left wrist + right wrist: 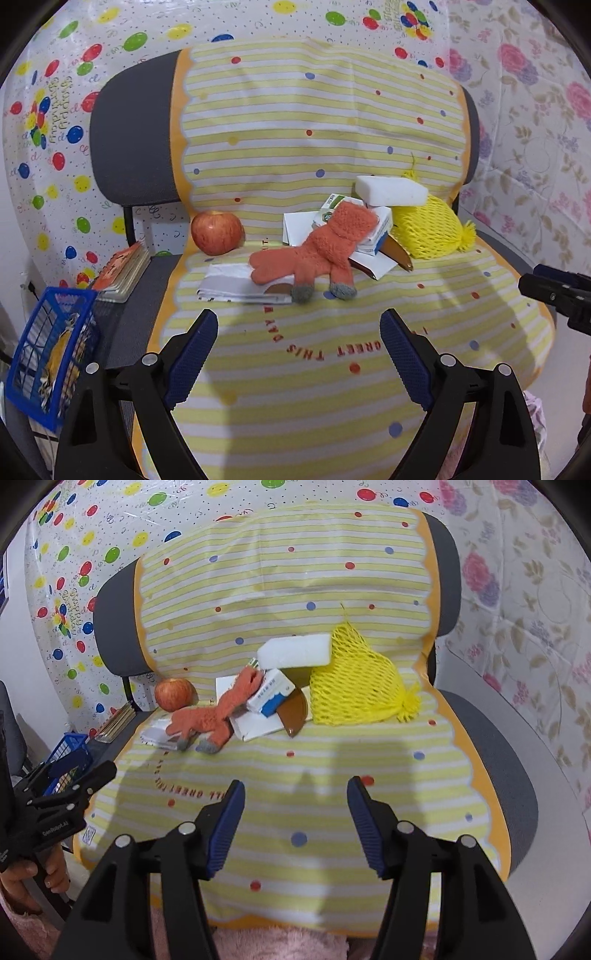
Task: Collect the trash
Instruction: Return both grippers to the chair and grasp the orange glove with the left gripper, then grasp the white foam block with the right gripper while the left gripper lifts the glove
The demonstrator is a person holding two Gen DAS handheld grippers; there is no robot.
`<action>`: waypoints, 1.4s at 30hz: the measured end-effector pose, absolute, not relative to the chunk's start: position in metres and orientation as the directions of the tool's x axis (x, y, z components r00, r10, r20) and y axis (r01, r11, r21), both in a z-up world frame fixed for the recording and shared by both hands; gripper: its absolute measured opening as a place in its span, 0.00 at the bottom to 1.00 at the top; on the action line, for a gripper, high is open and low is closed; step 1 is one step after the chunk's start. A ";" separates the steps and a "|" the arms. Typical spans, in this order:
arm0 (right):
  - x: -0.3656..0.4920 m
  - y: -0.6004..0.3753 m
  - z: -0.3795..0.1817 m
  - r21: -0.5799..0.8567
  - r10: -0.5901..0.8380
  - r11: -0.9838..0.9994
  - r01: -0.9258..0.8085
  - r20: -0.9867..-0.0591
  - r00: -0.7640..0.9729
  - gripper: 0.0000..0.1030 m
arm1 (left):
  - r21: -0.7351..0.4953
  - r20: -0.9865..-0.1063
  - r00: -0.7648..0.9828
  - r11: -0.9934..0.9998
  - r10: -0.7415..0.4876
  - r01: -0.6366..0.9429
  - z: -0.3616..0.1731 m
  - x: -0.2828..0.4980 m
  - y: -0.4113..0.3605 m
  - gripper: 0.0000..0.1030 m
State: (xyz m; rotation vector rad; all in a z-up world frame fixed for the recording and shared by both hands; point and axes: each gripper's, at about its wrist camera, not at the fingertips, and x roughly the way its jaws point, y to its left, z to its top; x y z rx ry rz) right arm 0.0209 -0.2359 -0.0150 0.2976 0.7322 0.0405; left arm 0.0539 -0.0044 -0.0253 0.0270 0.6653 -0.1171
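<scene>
— Trash where?
— At twelve o'clock: small boxes [271, 696] half hidden under orange glove [218, 714].
— Jaws?
— Left gripper [298, 360] wide, empty. Right gripper [295, 825] partly open, empty.
— Blue basket [51, 354]?
— Cut off at nine o'clock.

Right tongs [295, 823] hang open and empty above the striped cloth [332, 775], short of the orange glove [214, 716].

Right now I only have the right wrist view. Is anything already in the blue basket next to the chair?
Observer: Yes, the blue basket holds crumpled yellowish trash.
Operator: Are the left fingers holding anything?
Observer: No, they stand open with nothing between them.
Operator: What is the flat thing beside the apple?
Observer: A small book with an orange cover.
</scene>
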 end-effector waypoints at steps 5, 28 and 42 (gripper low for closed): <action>0.049 -0.244 -0.014 0.277 0.121 0.957 0.082 -0.641 0.758 0.56 | -0.014 -0.646 0.754 0.989 -0.122 0.148 -0.036 0.100 -0.024 0.86; 0.109 -0.276 -0.046 0.322 0.150 0.941 0.105 -0.674 0.723 0.38 | 0.065 -0.741 0.663 0.972 -0.104 0.226 -0.067 0.207 -0.066 0.12; 0.155 -0.271 -0.027 0.277 0.140 0.960 0.041 -0.600 0.788 0.54 | -0.071 -0.551 0.808 0.977 -0.207 0.202 0.036 0.143 -0.006 0.08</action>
